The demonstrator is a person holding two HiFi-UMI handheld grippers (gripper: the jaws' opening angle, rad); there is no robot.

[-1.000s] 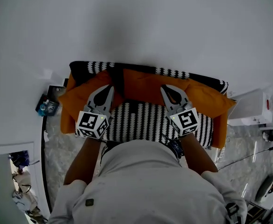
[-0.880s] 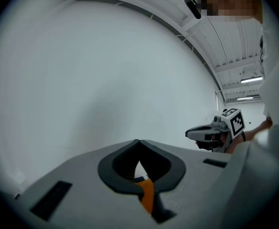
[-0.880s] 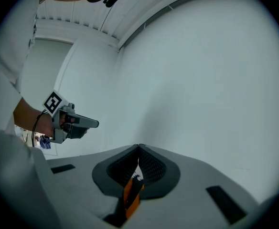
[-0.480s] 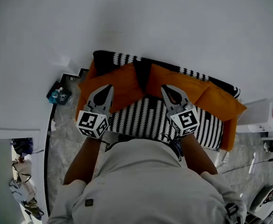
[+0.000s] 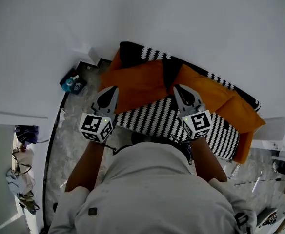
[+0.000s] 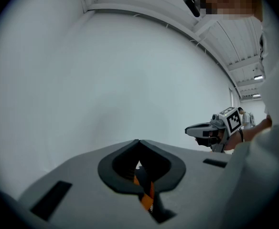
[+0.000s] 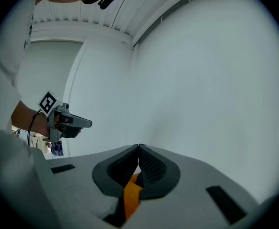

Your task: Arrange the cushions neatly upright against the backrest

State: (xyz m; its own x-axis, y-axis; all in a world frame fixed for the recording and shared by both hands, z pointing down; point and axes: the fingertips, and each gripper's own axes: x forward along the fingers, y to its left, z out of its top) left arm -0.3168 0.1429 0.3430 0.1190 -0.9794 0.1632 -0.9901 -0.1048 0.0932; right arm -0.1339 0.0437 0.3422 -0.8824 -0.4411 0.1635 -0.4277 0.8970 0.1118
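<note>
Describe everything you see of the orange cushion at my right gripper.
That orange cushion is plain, soft-looking fabric, puffy and creased, lying slanted between a striped cushion in front and a striped panel behind. Its left end nears a second orange cushion. The right gripper is shut on a fold of it.

Orange cushions: you have two, the left orange cushion (image 5: 137, 84) and the right orange cushion (image 5: 208, 94).
Striped pieces: you can count two, the front striped piece (image 5: 164, 122) and the back striped piece (image 5: 154, 54).
Tongs: two pairs, your left tongs (image 5: 113, 88) and your right tongs (image 5: 177, 87).
Small dark-and-blue object (image 5: 73, 82): one.
</note>
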